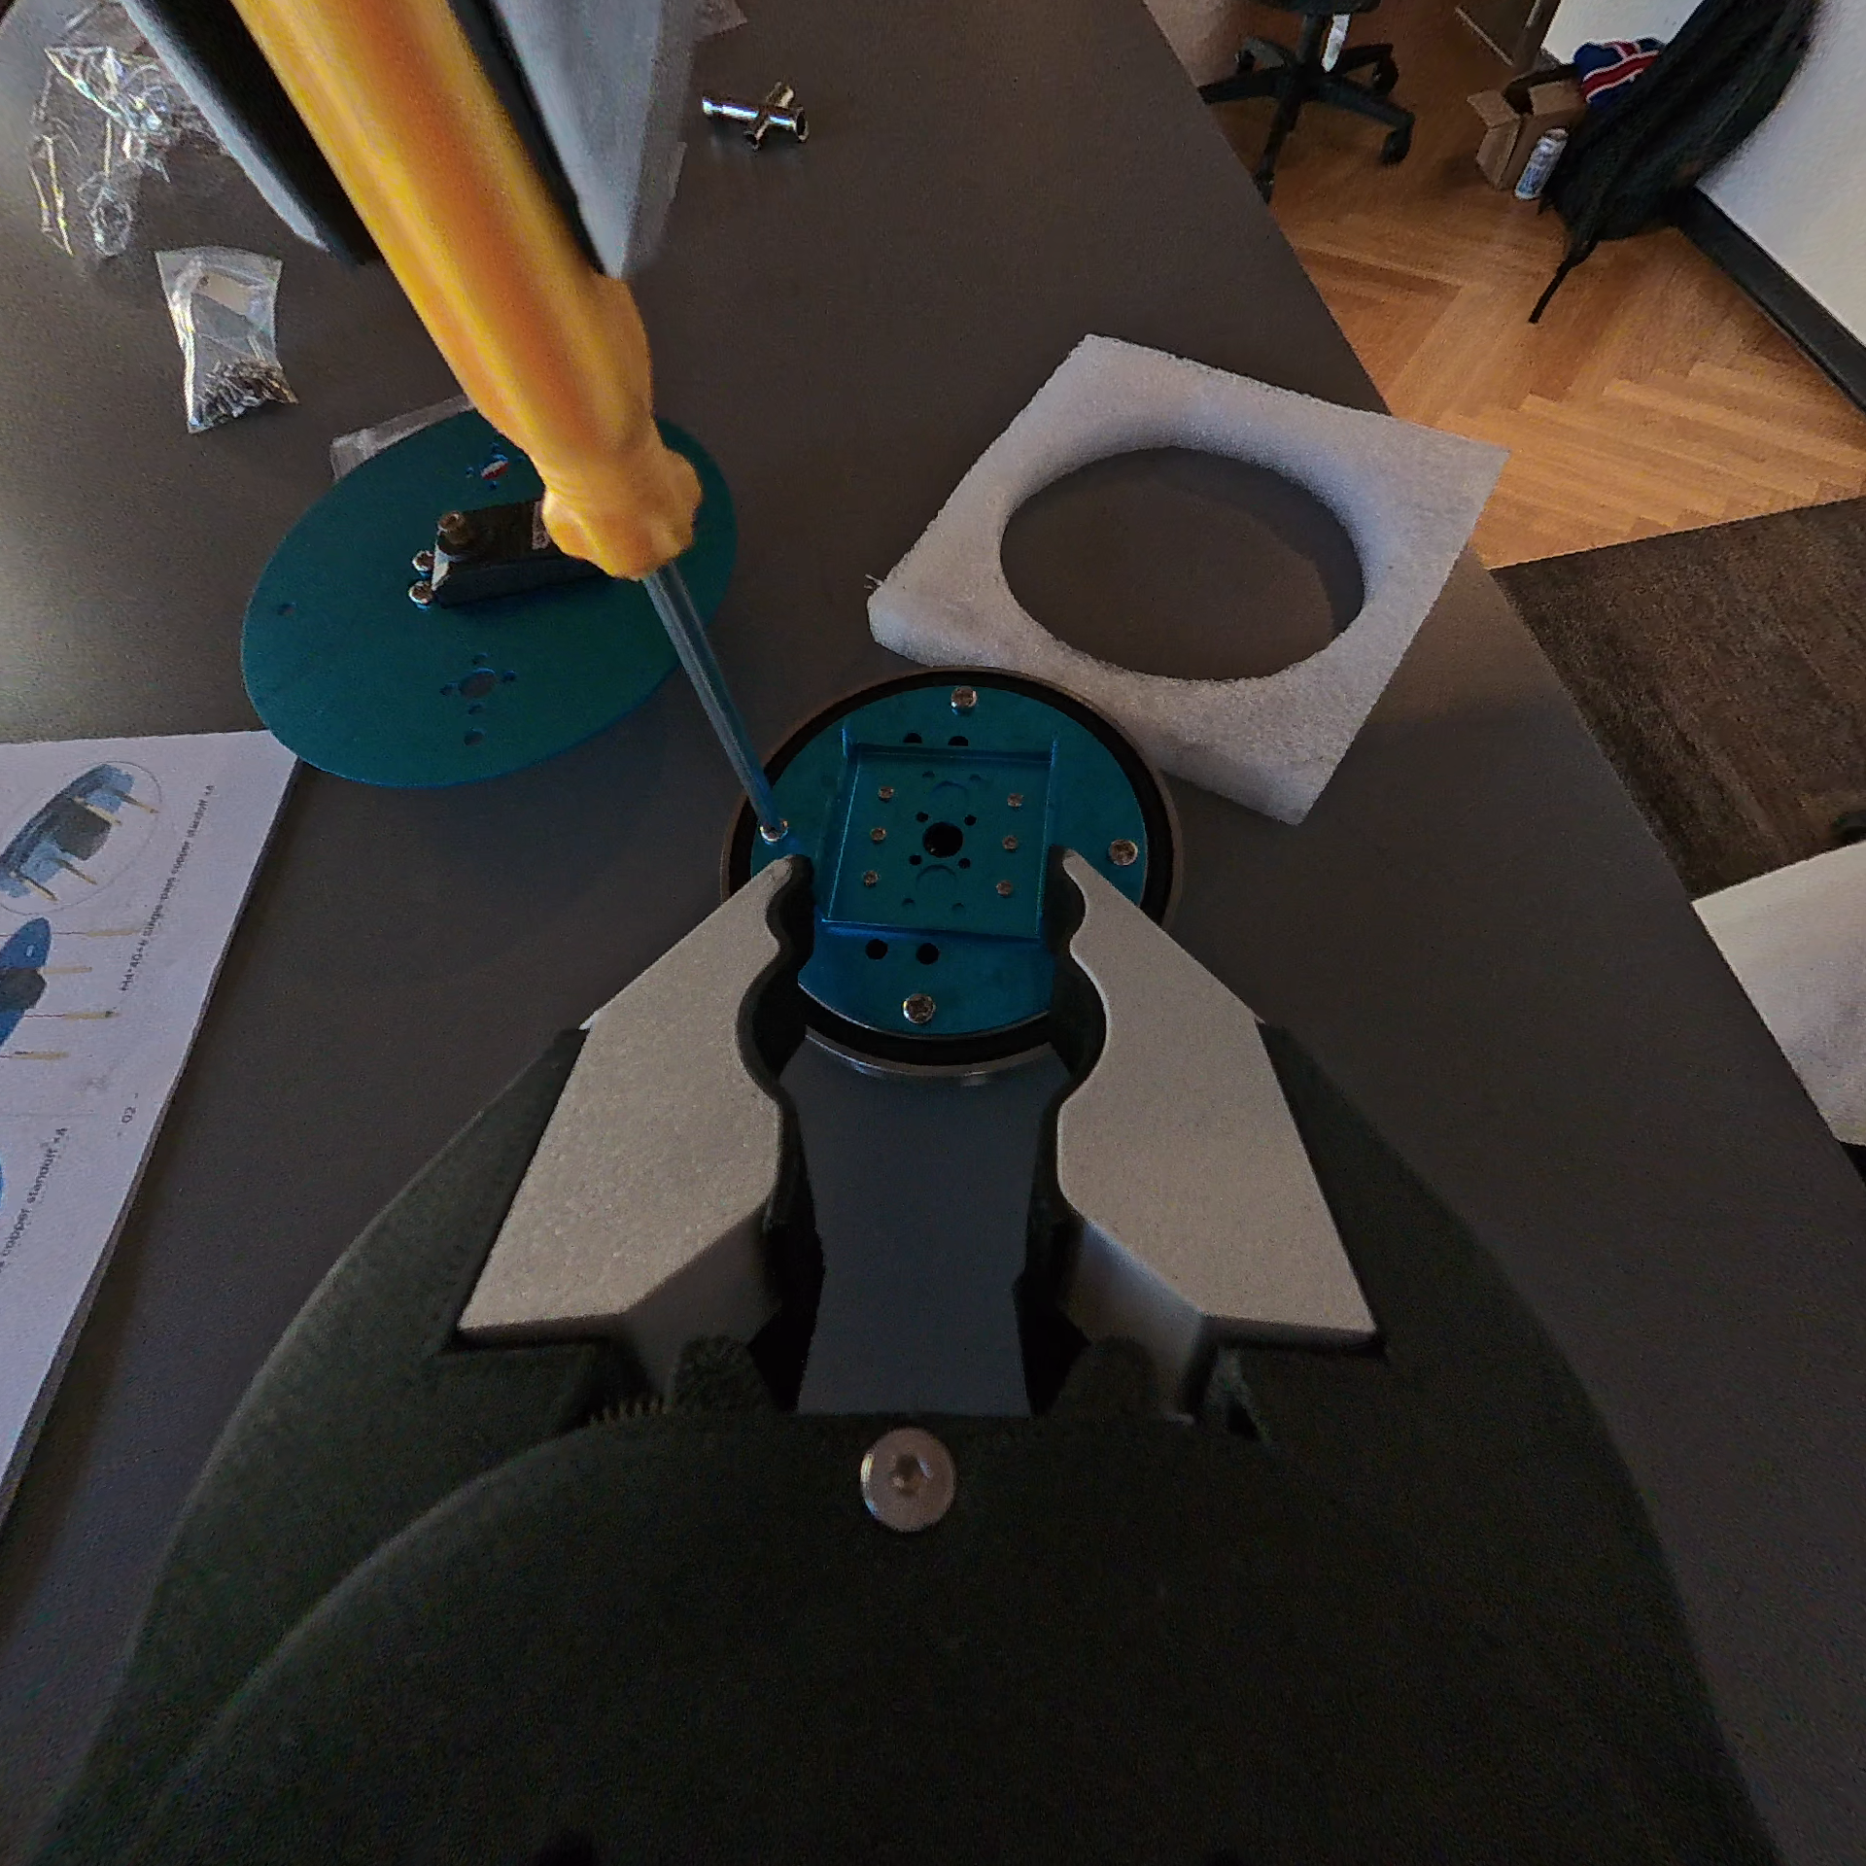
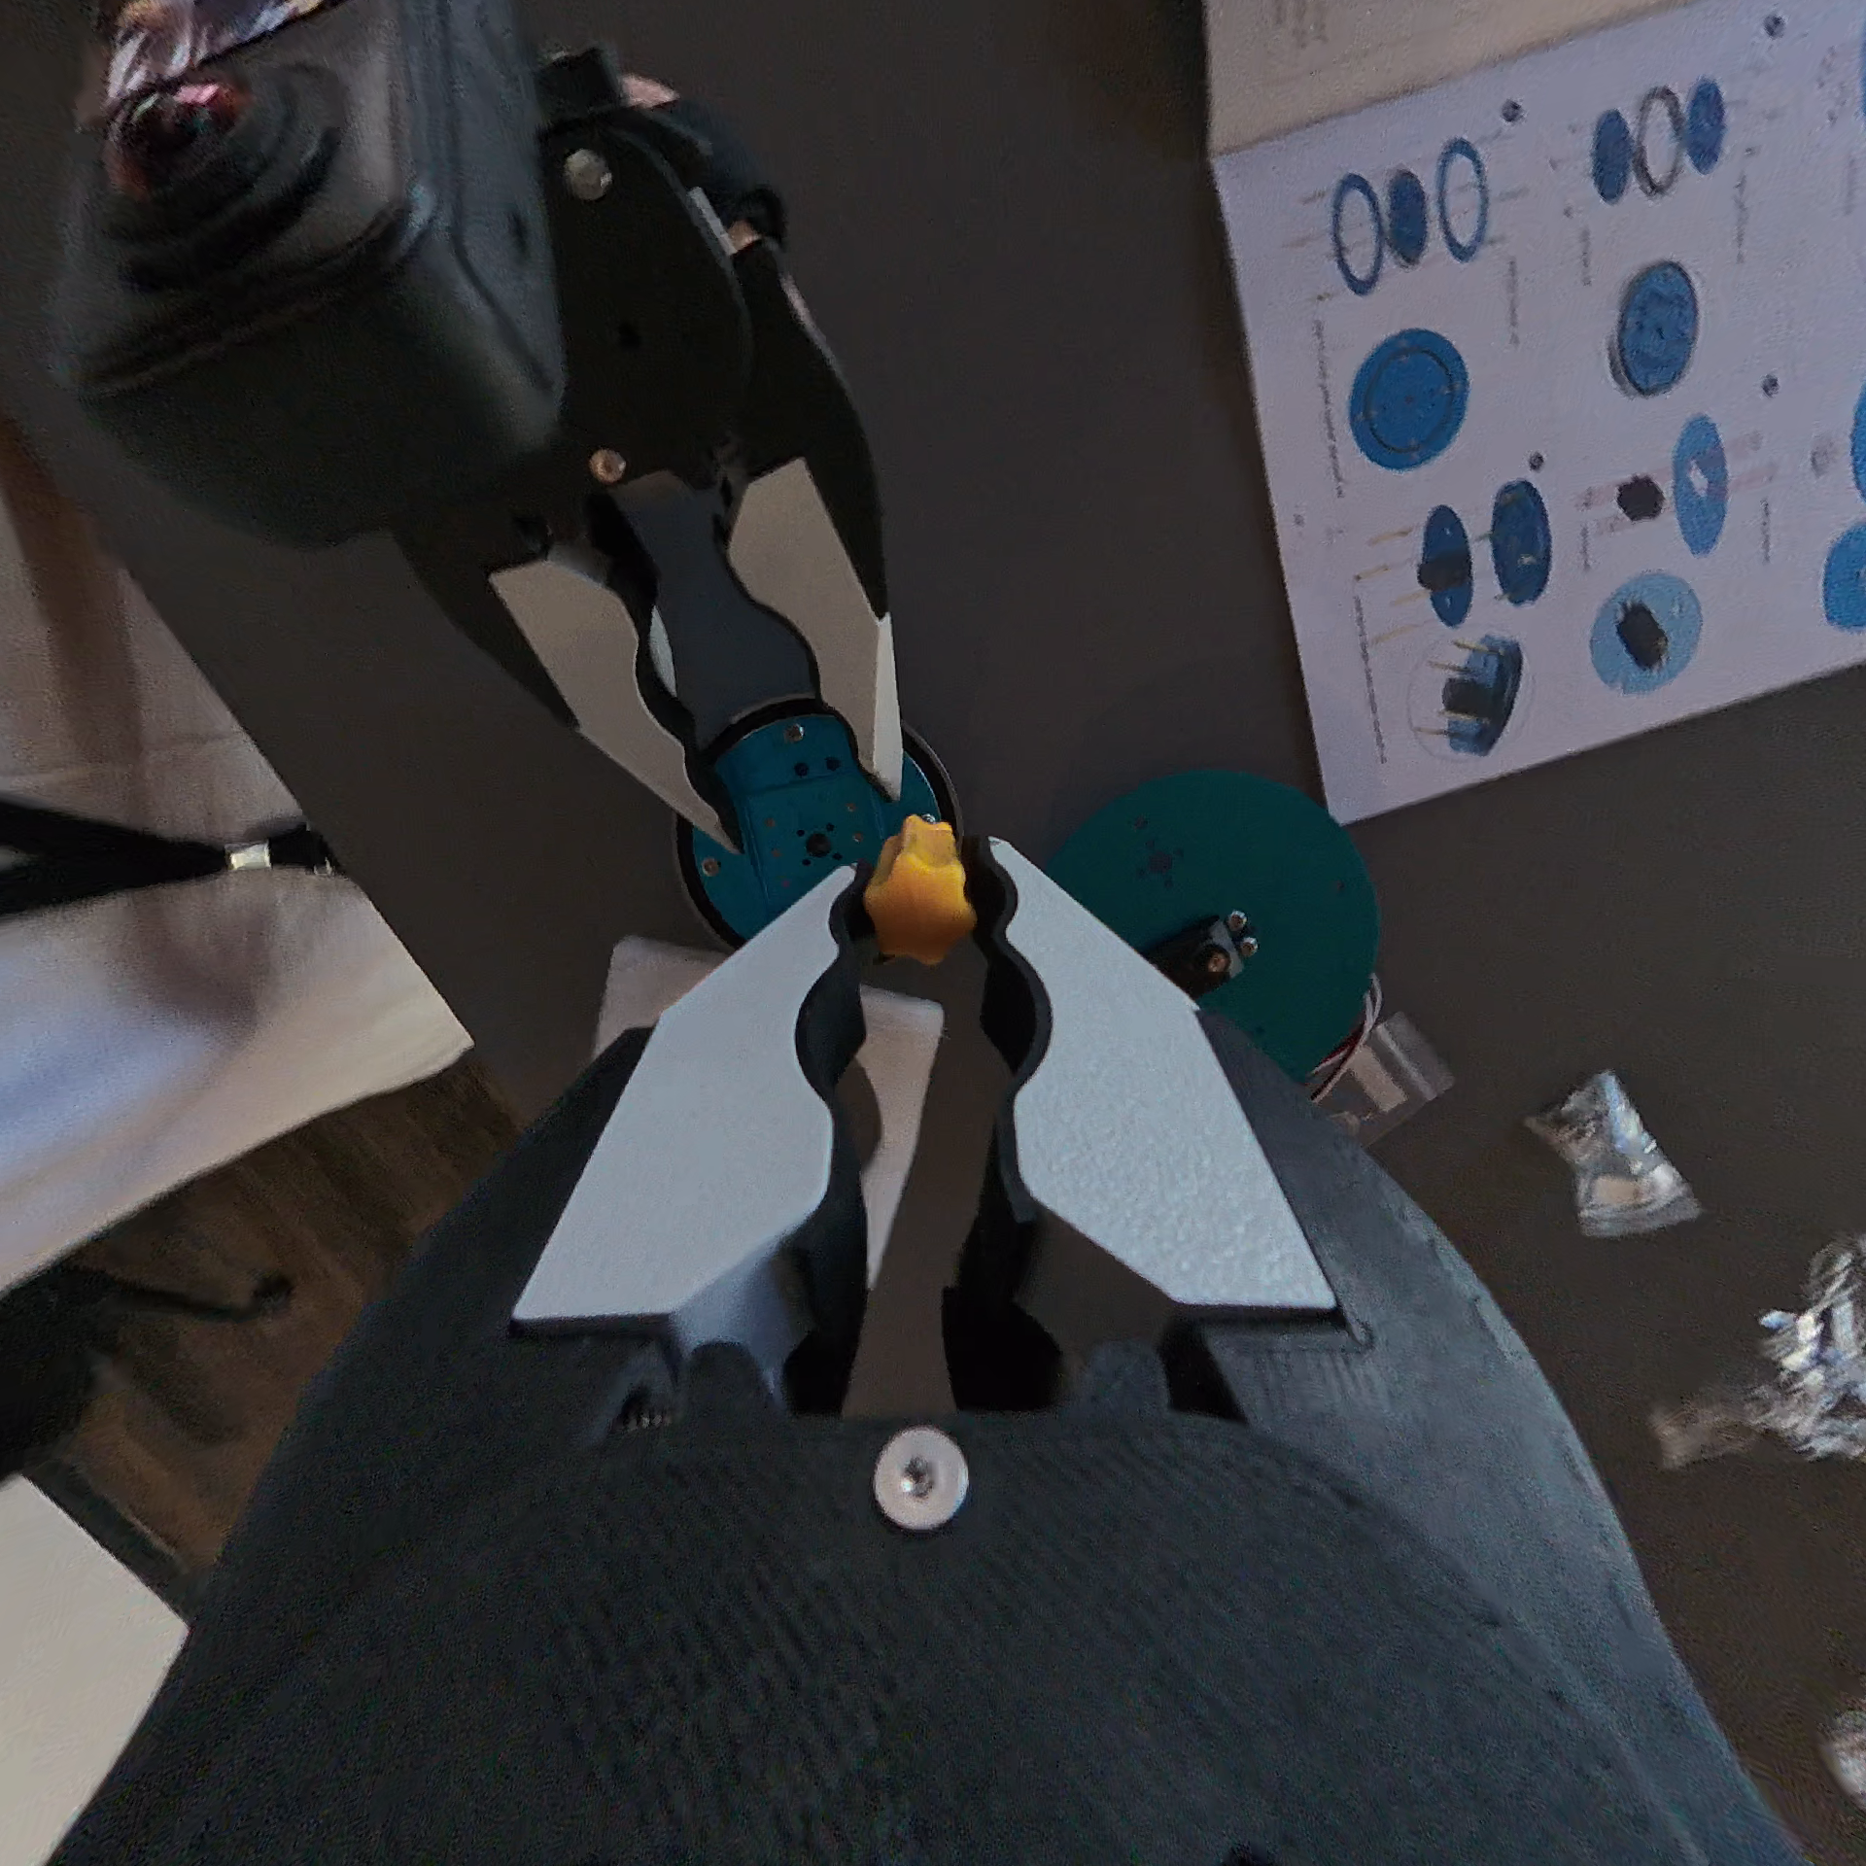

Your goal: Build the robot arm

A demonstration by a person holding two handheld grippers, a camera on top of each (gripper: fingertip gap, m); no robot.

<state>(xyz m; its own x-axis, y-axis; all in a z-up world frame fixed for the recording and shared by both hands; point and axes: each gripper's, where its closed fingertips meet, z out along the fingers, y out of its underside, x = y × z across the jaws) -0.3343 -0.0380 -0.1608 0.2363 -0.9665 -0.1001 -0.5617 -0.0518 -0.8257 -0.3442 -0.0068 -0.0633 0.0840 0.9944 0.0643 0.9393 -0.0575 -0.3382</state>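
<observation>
screwdriver [image 1: 485, 293] slants down, tip seemingly on screw [image 1: 773, 832].

surface: dark grey table [image 1: 1363, 1161]
centre: blue round hub [image 1: 949, 878]
behind-left: teal disc [image 1: 404, 666] with black servo [image 1: 505, 565]
right: white foam frame [image 1: 1191, 565]
left: printed sheet [image 1: 101, 969]
far: screw bags [image 1: 227, 333], metal cross wrench [image 1: 759, 113]

It looked like a home office or hobby room — a dark desk [image 1: 1010, 303] strewn with kit parts, small bags of screws [image 1: 227, 338] and a printed assembly sheet [image 2: 1575, 404], over herringbone parquet [image 1: 1575, 333] with an office chair [image 1: 1313, 71] — plus an open cardboard box [image 1: 1520, 126].
</observation>
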